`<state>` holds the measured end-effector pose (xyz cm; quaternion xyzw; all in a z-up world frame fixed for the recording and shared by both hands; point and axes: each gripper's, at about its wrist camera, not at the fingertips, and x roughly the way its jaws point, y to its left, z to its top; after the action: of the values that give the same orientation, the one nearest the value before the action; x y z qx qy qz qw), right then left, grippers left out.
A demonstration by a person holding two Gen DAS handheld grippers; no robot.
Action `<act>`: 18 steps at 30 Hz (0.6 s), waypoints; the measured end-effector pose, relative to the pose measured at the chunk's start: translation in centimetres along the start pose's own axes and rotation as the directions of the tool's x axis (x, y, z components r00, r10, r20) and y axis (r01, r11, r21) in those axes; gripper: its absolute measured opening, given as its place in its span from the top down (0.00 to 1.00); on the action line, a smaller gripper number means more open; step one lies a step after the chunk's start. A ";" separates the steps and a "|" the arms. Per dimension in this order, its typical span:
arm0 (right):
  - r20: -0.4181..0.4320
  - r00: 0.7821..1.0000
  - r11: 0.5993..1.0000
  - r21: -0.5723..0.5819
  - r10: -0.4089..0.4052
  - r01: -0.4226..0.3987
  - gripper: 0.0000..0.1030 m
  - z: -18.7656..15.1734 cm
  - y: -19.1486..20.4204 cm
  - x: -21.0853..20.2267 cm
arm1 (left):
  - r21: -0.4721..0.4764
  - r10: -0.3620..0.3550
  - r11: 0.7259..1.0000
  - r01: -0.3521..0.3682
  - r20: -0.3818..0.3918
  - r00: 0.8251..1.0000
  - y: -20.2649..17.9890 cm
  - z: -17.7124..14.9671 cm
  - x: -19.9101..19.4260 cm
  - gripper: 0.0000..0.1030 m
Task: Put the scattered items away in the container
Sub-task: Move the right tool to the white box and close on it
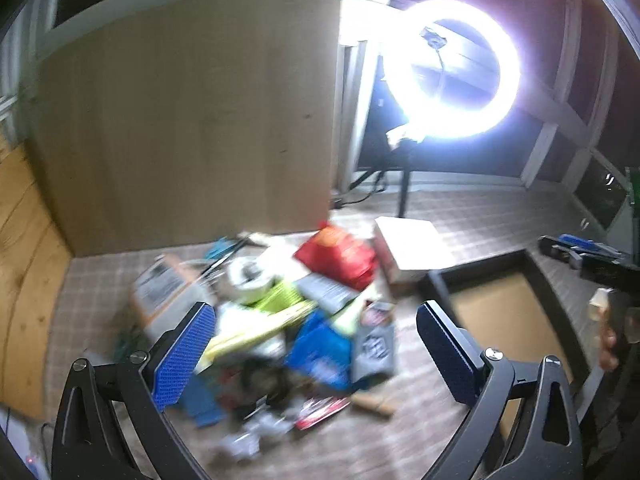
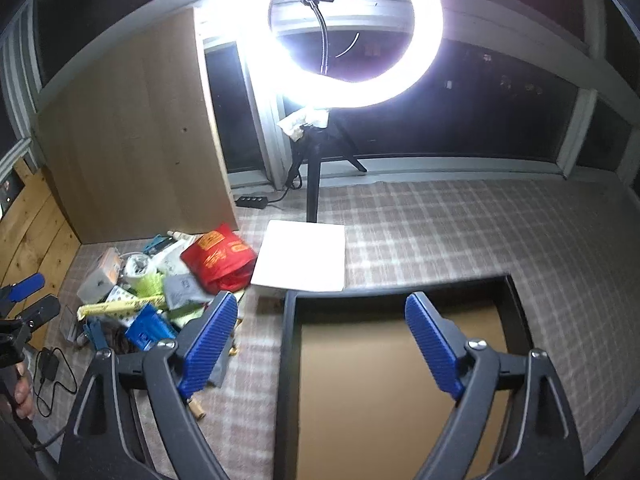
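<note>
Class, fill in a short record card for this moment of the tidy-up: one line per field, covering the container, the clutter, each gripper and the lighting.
container: dark-rimmed box, brown floor, nothing visible inside
clutter: pile of scattered items on the checked mat, left of the box
standout item: red bag at the far side of the pile
left gripper: open, empty, above the pile
right gripper: open, empty, above the box
lighting: ring light on a stand, lit

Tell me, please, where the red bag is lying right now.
In the right wrist view the red bag lies on the checked cloth at the far edge of the pile of scattered items, left of the white box and in front of the wooden panel.
</note>
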<state>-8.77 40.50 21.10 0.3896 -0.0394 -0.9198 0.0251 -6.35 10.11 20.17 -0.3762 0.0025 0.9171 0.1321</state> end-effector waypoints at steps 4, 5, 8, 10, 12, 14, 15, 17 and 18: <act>-0.055 0.997 0.998 -0.025 0.058 -0.060 0.17 3.1 -1.9 3.8 | 0.007 -0.041 0.999 0.041 -0.045 0.998 -3.6 2.8 3.8 0.02; -0.071 0.995 0.997 -0.030 0.069 -0.071 0.17 3.6 -2.4 4.8 | 0.000 -0.043 0.999 0.043 -0.062 0.997 -4.3 3.4 5.0 0.02; -0.121 0.989 0.996 -0.027 0.084 -0.088 0.17 4.9 -3.8 8.6 | 0.002 -0.034 0.999 0.034 -0.120 0.992 -6.2 4.5 8.8 0.07; -0.151 0.982 0.993 -0.012 0.115 -0.118 0.21 5.5 -4.8 11.1 | 0.018 -0.013 1.000 0.016 -0.157 0.988 -7.4 5.1 11.5 0.16; -0.192 0.970 0.989 0.011 0.148 -0.148 0.37 5.9 -5.6 13.7 | 0.014 -0.015 1.000 0.018 -0.200 0.980 -8.1 5.5 14.3 0.16; -0.247 0.952 0.984 0.040 0.179 -0.174 0.40 5.8 -6.1 16.6 | -0.009 -0.027 1.000 0.026 -0.246 0.969 -8.5 5.6 16.8 0.26; -0.271 0.945 0.983 0.051 0.185 -0.178 0.40 5.7 -6.4 17.9 | -0.024 -0.043 0.999 0.037 -0.270 0.962 -8.6 5.6 17.9 0.29; -0.308 0.927 0.977 0.082 0.212 -0.197 0.40 5.2 -6.9 20.1 | -0.043 -0.070 0.997 0.059 -0.307 0.949 -8.8 5.5 19.8 0.30; -0.320 0.919 0.973 0.098 0.230 -0.209 0.40 5.0 -7.2 21.0 | -0.040 -0.070 0.997 0.060 -0.317 0.946 -8.9 5.5 20.5 0.30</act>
<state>-27.02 46.28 8.91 0.5315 -0.1066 -0.8314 0.1223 -21.89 24.23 10.81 -0.5211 -0.0023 0.8394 0.1544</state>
